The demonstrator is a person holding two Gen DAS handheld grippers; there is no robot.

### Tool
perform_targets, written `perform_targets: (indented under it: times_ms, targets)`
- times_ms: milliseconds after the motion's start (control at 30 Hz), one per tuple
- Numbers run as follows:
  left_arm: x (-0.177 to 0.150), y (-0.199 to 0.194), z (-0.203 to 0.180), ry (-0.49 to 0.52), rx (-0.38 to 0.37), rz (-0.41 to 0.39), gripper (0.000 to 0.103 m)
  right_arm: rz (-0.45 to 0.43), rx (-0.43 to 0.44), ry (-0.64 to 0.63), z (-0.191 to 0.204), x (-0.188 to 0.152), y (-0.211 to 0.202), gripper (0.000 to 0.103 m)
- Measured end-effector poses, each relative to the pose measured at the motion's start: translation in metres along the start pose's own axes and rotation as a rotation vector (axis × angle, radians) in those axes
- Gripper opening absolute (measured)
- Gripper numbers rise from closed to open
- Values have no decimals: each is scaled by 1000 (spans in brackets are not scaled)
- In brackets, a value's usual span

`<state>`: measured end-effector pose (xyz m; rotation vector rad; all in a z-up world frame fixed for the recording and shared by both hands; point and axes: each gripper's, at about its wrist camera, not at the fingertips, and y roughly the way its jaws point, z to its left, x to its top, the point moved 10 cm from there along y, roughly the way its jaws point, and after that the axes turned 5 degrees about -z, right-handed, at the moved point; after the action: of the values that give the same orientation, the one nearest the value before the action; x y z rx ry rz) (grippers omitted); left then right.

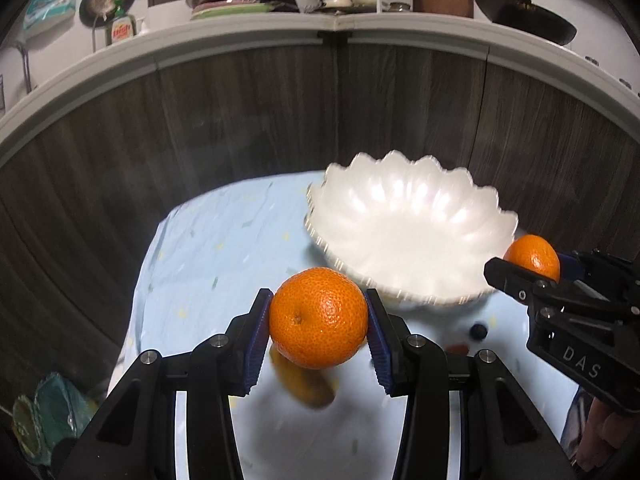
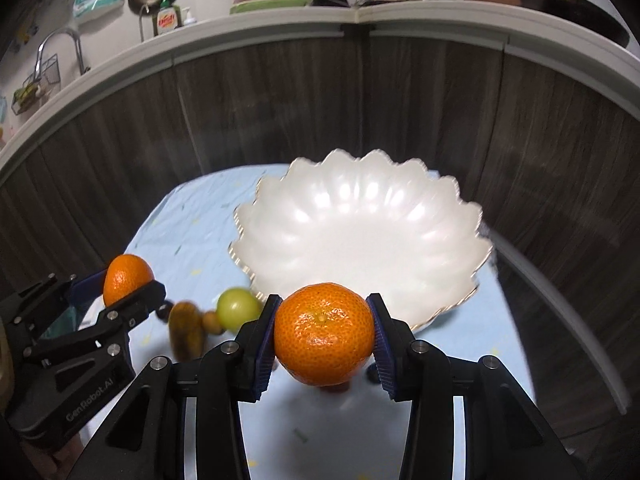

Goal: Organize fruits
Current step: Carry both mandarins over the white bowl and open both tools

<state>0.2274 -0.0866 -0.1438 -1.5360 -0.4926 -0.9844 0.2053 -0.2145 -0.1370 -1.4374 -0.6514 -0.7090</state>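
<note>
My left gripper [image 1: 318,318] is shut on an orange mandarin [image 1: 318,316], held above the table in front of a white scalloped bowl [image 1: 408,232]. In the right wrist view my right gripper [image 2: 324,334] is shut on a second mandarin [image 2: 324,334], just before the rim of the same bowl [image 2: 360,236], which holds nothing. Each gripper shows in the other's view: the right one [image 1: 534,266] with its mandarin [image 1: 534,256] at the bowl's right, the left one [image 2: 128,284] with its mandarin [image 2: 126,278] at the bowl's left.
On the pale blue cloth [image 2: 192,224] lie a green round fruit [image 2: 238,308], a blurred brownish oblong fruit [image 2: 186,330] and small dark berries [image 1: 478,331]. Dark wood cabinet fronts [image 1: 240,120] rise behind the table under a cluttered kitchen counter [image 1: 320,24].
</note>
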Motion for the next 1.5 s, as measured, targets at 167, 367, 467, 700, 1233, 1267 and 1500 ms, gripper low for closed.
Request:
perform_targets:
  times_ms: [167,367,467,700,1233,1267,1500]
  targets:
    - [28,5,-14,22,-26,-31,44,-23,-22,20,-19,18,-1,43]
    - [52,19,-30,50,-57,-45,44,-44,-58,33,-44,37,7,43]
    - [60,31,-37,57,-75,-47,44,-42,-68,44,-55,43,12,43]
    - [62,66,-44,73,-97,11,44,-5,-109,60,-79,44,39,43]
    - [72,142,-39,66,-91,92,44,90,-154,125,-126,43,109,43]
    - [70,148,-40,64,-92,106,44,97,-155,128,-127,42,112,43]
    - [60,162,-40,59,-98,157,45,136,-145,148,-128,34,133,43]
